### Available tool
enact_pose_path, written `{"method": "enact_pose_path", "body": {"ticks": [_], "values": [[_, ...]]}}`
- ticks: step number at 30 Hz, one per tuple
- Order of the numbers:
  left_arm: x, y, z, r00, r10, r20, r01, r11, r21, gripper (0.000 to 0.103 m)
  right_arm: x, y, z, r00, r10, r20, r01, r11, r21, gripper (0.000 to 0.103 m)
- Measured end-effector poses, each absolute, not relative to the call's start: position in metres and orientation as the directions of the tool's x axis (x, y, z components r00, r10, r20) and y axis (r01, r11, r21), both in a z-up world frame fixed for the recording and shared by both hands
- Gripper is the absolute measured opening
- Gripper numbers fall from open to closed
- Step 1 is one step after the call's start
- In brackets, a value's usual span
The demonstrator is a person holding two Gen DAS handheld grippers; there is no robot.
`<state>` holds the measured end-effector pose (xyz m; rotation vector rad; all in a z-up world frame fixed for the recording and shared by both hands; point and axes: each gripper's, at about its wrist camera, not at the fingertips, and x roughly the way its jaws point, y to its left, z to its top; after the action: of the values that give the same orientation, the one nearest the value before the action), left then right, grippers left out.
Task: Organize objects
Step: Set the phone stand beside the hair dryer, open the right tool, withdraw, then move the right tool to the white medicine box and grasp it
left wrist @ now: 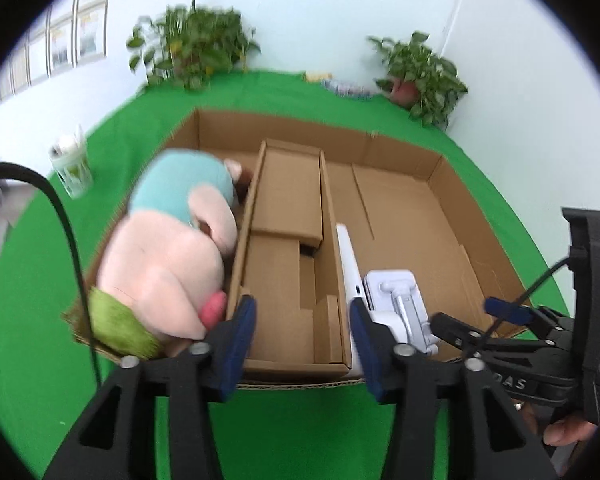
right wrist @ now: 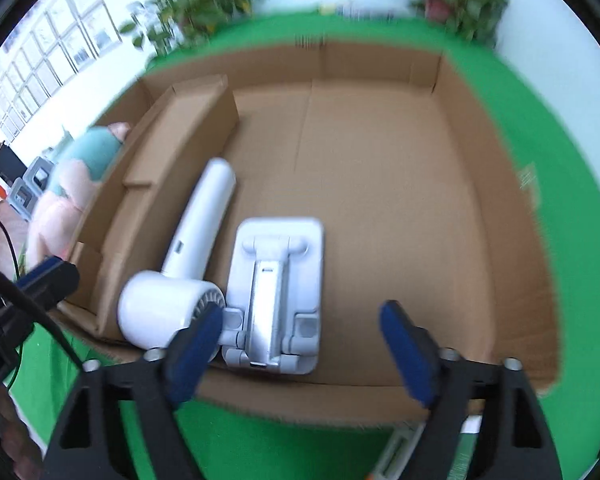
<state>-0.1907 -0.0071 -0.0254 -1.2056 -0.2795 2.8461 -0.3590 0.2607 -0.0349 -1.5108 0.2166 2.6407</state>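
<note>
Only "DAS" reads on the right gripper (left wrist: pixel 512 322), jaws apart.

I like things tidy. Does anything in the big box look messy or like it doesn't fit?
The plush toy looks odd: it is stuffed into the narrow left compartment of the cardboard box and bulges above the wall. The white hair dryer and the white folding stand lie flat side by side in the wide compartment.

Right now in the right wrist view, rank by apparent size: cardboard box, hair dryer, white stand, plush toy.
1. cardboard box
2. hair dryer and white stand: look alike, both near the camera, unranked
3. plush toy, farther off and partly hidden, so unsure
</note>
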Motion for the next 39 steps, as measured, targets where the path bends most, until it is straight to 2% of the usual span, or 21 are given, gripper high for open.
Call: {"method": "enact_pose_path", "body": {"ticks": [1, 3, 5, 8, 14, 17, 19, 20, 21, 22, 23, 24, 26, 27, 28, 29, 30, 32, 39], "values": [[-0.183, -0.006, -0.018, -0.726, 0.083, -0.682, 0.037, -0.986, -0.160, 0.070, -0.346, 0.262, -0.028, -0.541, 0.028, -0.840, -0.151, -0.986, 0.064, 0.092], [-0.166, -0.003, -0.003, -0.792, 0.032, -0.610, 0.045, -0.993, -0.111, 0.079, -0.313, 0.275, -0.017, -0.602, 0.063, -0.796, -0.163, -0.986, 0.045, 0.100], [-0.152, 0.001, 0.008, -0.836, 0.000, -0.548, 0.045, -0.997, -0.069, 0.080, -0.288, 0.284, -0.011, -0.658, 0.096, -0.747, -0.189, -0.981, 0.041, 0.102], [-0.142, 0.011, 0.015, -0.862, 0.000, -0.506, 0.020, -0.999, -0.034, 0.080, -0.258, 0.286, -0.009, -0.710, 0.148, -0.688, -0.217, -0.976, 0.014, 0.102], [-0.135, 0.030, 0.010, -0.865, 0.038, -0.500, -0.025, -0.999, -0.032, 0.080, -0.198, 0.271, -0.009, -0.768, 0.185, -0.613, -0.196, -0.979, -0.050, 0.102], [-0.132, 0.033, 0.006, -0.864, 0.058, -0.500, -0.040, -0.998, -0.047, 0.080, -0.193, 0.266, -0.016, -0.784, 0.185, -0.592, -0.195, -0.980, -0.048, 0.098], [-0.129, 0.038, 0.005, -0.868, 0.066, -0.492, -0.049, -0.998, -0.048, 0.078, -0.187, 0.266, -0.018, -0.783, 0.191, -0.592, -0.203, -0.978, -0.047, 0.091], [-0.127, 0.039, 0.005, -0.870, 0.081, -0.486, -0.061, -0.997, -0.056, 0.072, -0.184, 0.268, -0.018, -0.783, 0.195, -0.591, -0.207, -0.977, -0.047, 0.081], [-0.126, 0.040, 0.004, -0.867, 0.099, -0.488, -0.076, -0.995, -0.068, 0.044, -0.184, 0.267, -0.021, -0.780, 0.202, -0.592, -0.214, -0.975, -0.051, 0.068], [-0.127, 0.043, 0.002, -0.856, 0.112, -0.505, -0.087, -0.994, -0.072, 0.010, -0.182, 0.268, -0.022, -0.776, 0.206, -0.595, -0.217, -0.975, -0.055, 0.061], [-0.129, 0.045, -0.001, -0.838, 0.115, -0.533, -0.093, -0.993, -0.068, 0.003, -0.181, 0.268, -0.024, -0.774, 0.205, -0.599, -0.214, -0.975, -0.058, 0.049], [-0.129, 0.046, -0.004, -0.831, 0.109, -0.545, -0.092, -0.994, -0.059, 0.003, -0.181, 0.266, -0.027, -0.771, 0.206, -0.602, -0.212, -0.975, -0.062, 0.045], [-0.126, 0.048, -0.006, -0.836, 0.099, -0.539, -0.088, -0.995, -0.048, 0.003, -0.180, 0.264, -0.029, -0.777, 0.192, -0.600, -0.193, -0.979, -0.063, 0.045], [-0.124, 0.049, -0.005, -0.840, 0.087, -0.535, -0.076, -0.996, -0.043, 0.013, -0.178, 0.262, -0.029, -0.787, 0.174, -0.592, -0.175, -0.983, -0.056, 0.054], [-0.124, 0.049, -0.004, -0.842, 0.075, -0.535, -0.064, -0.997, -0.039, 0.046, -0.177, 0.260, -0.029, -0.792, 0.168, -0.587, -0.164, -0.985, -0.061, 0.065], [-0.124, 0.049, -0.004, -0.844, 0.082, -0.530, -0.066, -0.997, -0.049, 0.068, -0.175, 0.258, -0.029, -0.796, 0.169, -0.582, -0.157, -0.985, -0.071, 0.098], [-0.121, 0.048, -0.003, -0.852, 0.095, -0.515, -0.070, -0.995, -0.066, 0.096, -0.173, 0.257, -0.029, -0.801, 0.163, -0.575, -0.147, -0.986, -0.075, 0.102], [-0.116, 0.046, -0.001, -0.865, 0.112, -0.490, -0.078, -0.993, -0.090, 0.097, -0.170, 0.255, -0.031, -0.804, 0.157, -0.573, -0.135, -0.988, -0.081, 0.102], [-0.116, 0.042, -0.005, -0.845, 0.157, -0.511, -0.103, -0.986, -0.132, 0.097, -0.163, 0.259, -0.042, -0.791, 0.128, -0.598, -0.115, -0.992, -0.059, 0.102]]}}
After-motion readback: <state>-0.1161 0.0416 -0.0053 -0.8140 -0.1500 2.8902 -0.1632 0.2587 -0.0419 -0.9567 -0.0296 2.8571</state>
